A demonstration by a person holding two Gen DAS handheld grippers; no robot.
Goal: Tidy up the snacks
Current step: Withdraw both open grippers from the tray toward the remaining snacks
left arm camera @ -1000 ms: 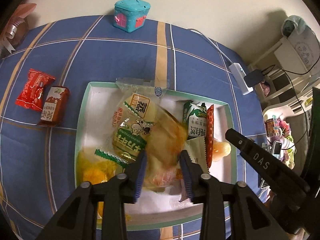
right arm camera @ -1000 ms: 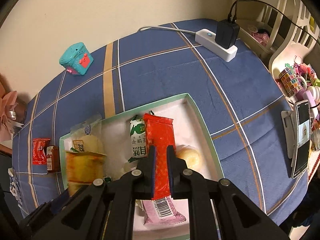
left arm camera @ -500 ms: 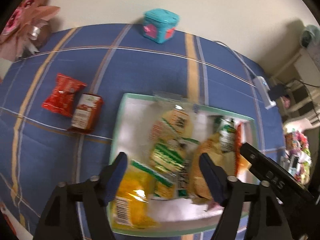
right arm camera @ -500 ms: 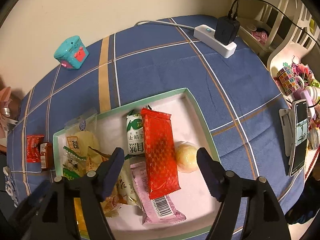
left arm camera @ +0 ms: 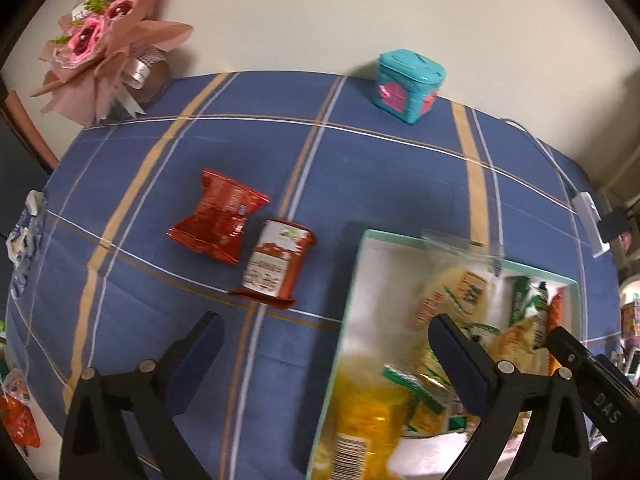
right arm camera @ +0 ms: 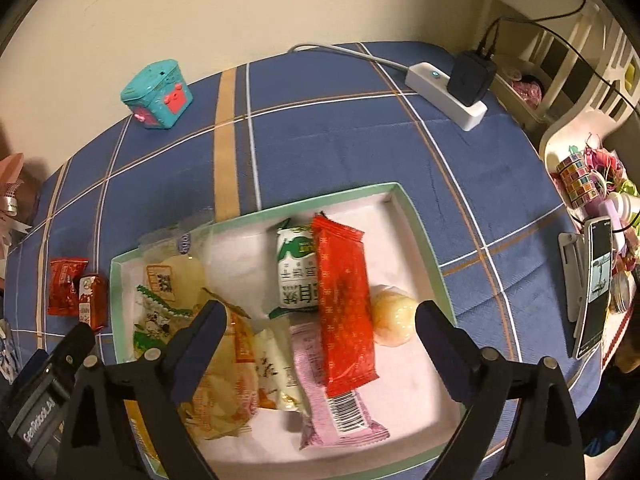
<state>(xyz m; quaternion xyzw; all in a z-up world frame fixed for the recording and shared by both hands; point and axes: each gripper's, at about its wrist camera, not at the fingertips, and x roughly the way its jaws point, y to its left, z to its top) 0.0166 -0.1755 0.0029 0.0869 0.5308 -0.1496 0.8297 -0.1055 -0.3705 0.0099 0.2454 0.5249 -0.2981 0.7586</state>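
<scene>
Both wrist cameras look steeply down, close above; both share the box.

We see the left gripper as two matte black plastic arms, each tipped with a dark navy, finely ribbed pad, with round silver screws set along the linkages. At about four o'clock in its view the other tool's black finger carries white letters "DAS" (partly cut off). The right gripper has the same black arms, navy pads and silver screws. At eight o'clock in its view sits a grey label reading "GenRobot.AI".
</scene>
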